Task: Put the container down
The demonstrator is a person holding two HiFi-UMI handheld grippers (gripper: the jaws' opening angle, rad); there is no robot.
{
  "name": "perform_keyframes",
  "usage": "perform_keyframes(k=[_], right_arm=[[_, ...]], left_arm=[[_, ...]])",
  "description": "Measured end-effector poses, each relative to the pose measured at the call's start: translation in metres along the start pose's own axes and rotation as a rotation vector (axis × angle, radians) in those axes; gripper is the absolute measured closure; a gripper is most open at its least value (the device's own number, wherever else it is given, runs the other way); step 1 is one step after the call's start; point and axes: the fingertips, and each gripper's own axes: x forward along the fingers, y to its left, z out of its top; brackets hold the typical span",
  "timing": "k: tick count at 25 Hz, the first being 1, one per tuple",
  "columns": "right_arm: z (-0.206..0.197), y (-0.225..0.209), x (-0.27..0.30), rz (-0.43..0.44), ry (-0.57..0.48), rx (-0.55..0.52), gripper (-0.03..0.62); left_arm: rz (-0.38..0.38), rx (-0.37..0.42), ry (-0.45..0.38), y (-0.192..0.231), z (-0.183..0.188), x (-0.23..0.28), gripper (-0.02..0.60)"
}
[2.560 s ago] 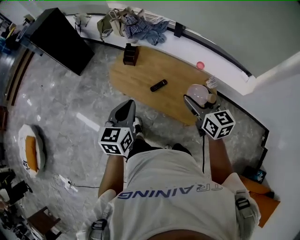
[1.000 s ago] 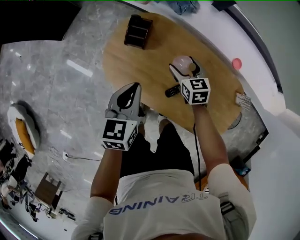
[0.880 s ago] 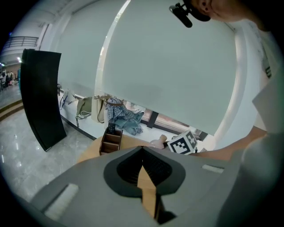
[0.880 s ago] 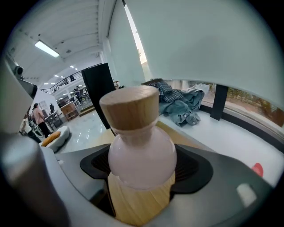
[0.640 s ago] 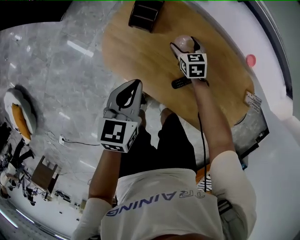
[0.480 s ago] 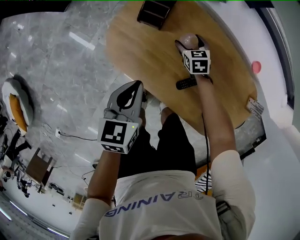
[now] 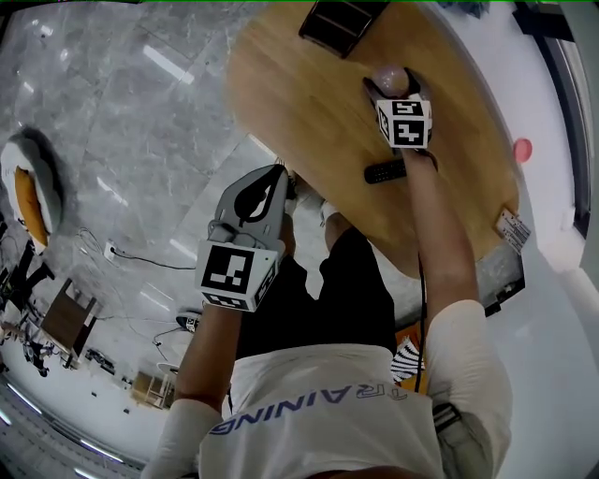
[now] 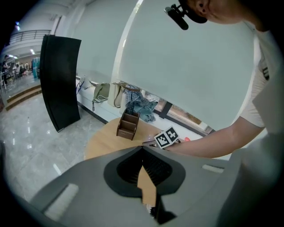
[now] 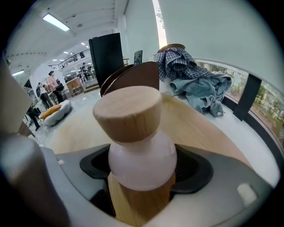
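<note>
The container (image 7: 388, 75) is a round, pale pink jar with a wooden lid (image 9: 128, 113). My right gripper (image 7: 393, 89) is shut on its pink body (image 9: 141, 162), one jaw on each side, lid pointing away from the camera. It hangs low over the far part of the oval wooden table (image 7: 309, 103); whether it touches the top I cannot tell. My left gripper (image 7: 274, 173) hovers at the table's near edge, its jaws together at the tip (image 8: 143, 147) with nothing between them.
A black remote (image 7: 385, 172) lies just behind the right gripper. A dark wooden organizer (image 7: 339, 21) stands at the table's far end. A small pink object (image 7: 522, 148) sits on the white ledge. Clothes (image 9: 195, 75) are heaped beyond the table. A pet bed (image 7: 28, 192) lies on the floor.
The right gripper has carried the container farther out over the table, past the remote, and lower. The left gripper has sunk slightly near the table edge.
</note>
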Motion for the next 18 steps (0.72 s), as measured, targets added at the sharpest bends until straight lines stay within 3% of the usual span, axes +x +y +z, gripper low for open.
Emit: perform_keyframes(k=[4,8,12,15,18], right_arm=[[-0.001,0.003,0.0,0.008,-0.001,-0.004,0.174],[0.001,0.007,-0.003,0.016,-0.016,0.002,0.076],[0.007,0.005,-0.029,0.019,-0.058,0.043,0.056],[0.015,0.005,-0.069,0.052,-0.105,0.084,0.061],[0.031,0.008,-0.127,0.075,-0.173,0.137,0.108]], left_arm=[[0.013,-0.011,0.001,0.005,-0.004,-0.004,0.583],[0.01,-0.009,-0.001,0.001,-0.007,-0.009,0.583],[0.006,0.001,-0.019,-0.006,-0.001,-0.02,0.583],[-0.001,0.019,-0.038,-0.014,0.01,-0.03,0.583],[-0.016,0.037,-0.062,-0.023,0.026,-0.044,0.583]])
